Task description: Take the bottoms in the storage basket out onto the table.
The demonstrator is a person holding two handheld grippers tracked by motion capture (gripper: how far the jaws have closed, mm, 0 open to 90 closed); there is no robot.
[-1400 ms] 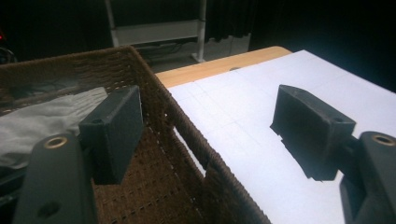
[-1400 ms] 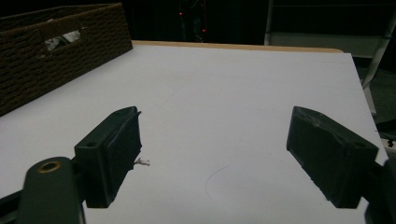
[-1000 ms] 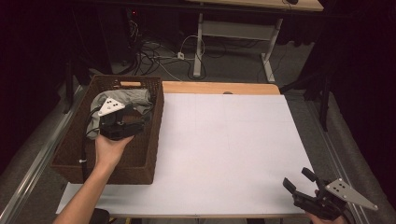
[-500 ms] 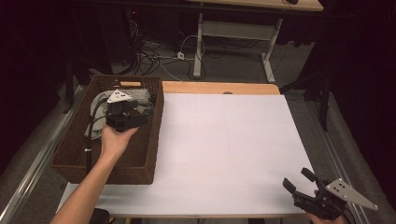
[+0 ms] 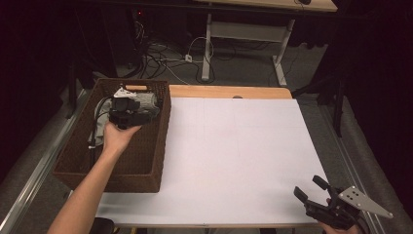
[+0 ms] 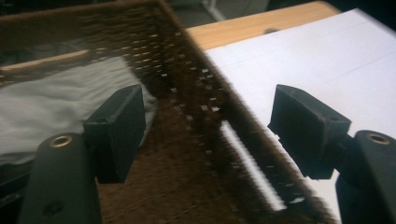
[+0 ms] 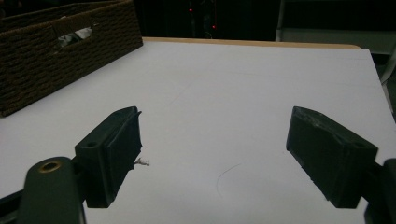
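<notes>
Wicker basket [image 5: 146, 161] at the table's left has the grey cloth [image 6: 51, 107] bunched inside, and the left gripper [image 6: 205, 126] hangs over its right wall, jaws spread and empty. The blurry view suggests they straddle that wall, so closing could snag weave, not fabric. Right gripper [image 7: 210, 154] waits, jaws spread, over white paper [image 5: 243, 156].

- The right gripper [image 7: 212, 154] has its two black jaws set wide apart, nothing between them.
- A white table sheet [image 7: 243, 88] lies below.
- A brown woven basket [image 7: 56, 46] stands far left, a pale cloth [image 7: 74, 35] showing through its handle hole.
</notes>
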